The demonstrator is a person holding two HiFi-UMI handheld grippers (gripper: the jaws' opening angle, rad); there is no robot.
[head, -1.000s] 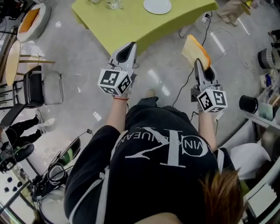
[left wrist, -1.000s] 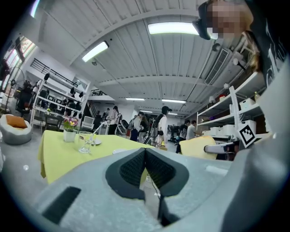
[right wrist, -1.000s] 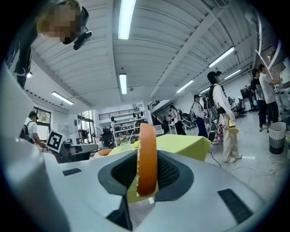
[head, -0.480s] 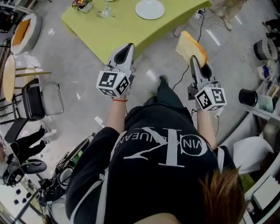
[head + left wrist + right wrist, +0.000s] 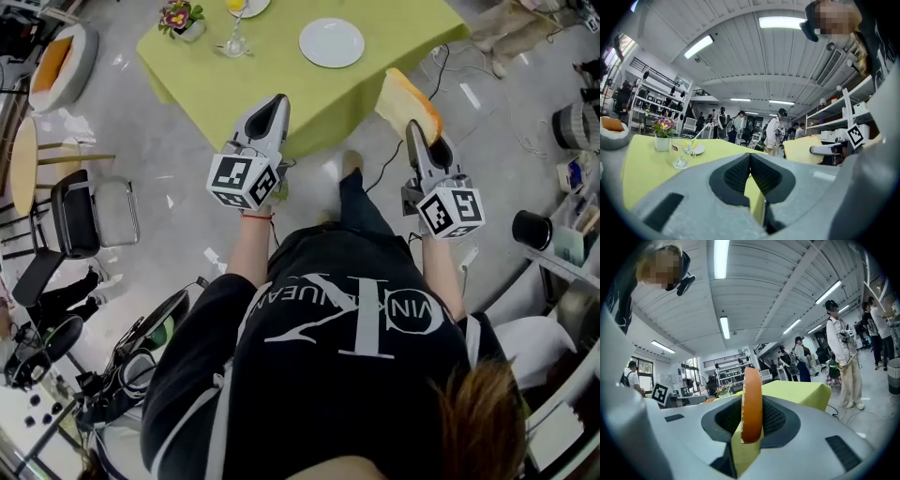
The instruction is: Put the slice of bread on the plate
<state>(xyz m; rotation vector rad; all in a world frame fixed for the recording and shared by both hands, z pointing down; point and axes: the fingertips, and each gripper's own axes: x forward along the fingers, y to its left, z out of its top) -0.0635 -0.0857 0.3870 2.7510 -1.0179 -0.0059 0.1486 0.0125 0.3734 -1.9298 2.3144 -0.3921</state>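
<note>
A slice of bread (image 5: 407,102) with an orange crust stands on edge between the jaws of my right gripper (image 5: 416,131), which is shut on it. In the right gripper view the bread slice (image 5: 751,404) fills the gap between the pads. A white plate (image 5: 332,42) lies on the yellow-green table (image 5: 272,75), ahead and left of the bread. My left gripper (image 5: 270,111) is held level at the table's near edge, shut with nothing in it; in its own view the left gripper (image 5: 749,171) shows pads that meet.
A flower pot (image 5: 180,19) and a glass (image 5: 233,42) stand at the table's far left. A black chair (image 5: 70,202) is on the floor at left, cables and shelves (image 5: 572,225) at right. Several people (image 5: 773,131) stand beyond the table.
Both grippers and the person have moved forward toward the table; the table and plate now show lower and nearer in the head view. The bread stays gripped.
</note>
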